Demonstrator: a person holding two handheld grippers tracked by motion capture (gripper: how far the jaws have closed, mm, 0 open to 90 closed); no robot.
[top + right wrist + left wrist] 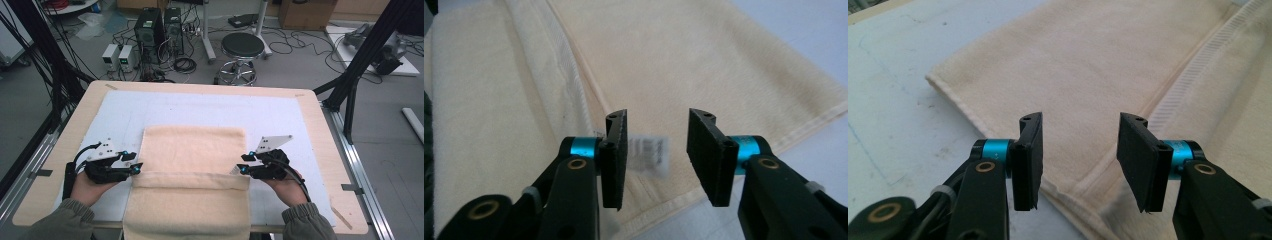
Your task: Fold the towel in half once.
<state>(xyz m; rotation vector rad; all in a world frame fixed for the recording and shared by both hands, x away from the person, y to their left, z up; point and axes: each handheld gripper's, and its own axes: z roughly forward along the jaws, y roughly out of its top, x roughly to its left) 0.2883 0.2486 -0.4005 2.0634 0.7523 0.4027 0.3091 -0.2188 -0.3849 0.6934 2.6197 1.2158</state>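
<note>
Right gripper (657, 157) view catches the towel's (684, 65) label (650, 154) (blurred).

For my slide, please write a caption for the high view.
Two open grippers, left and right, flank a folded beige towel on the table.

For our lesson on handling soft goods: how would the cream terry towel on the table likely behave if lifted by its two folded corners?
The cream terry towel would probably sag between the grips, since it already drapes limply over the table edge. Its looped pile looks grippy rather than slippery. It seems thick, so perhaps fairly heavy for cloth.
</note>
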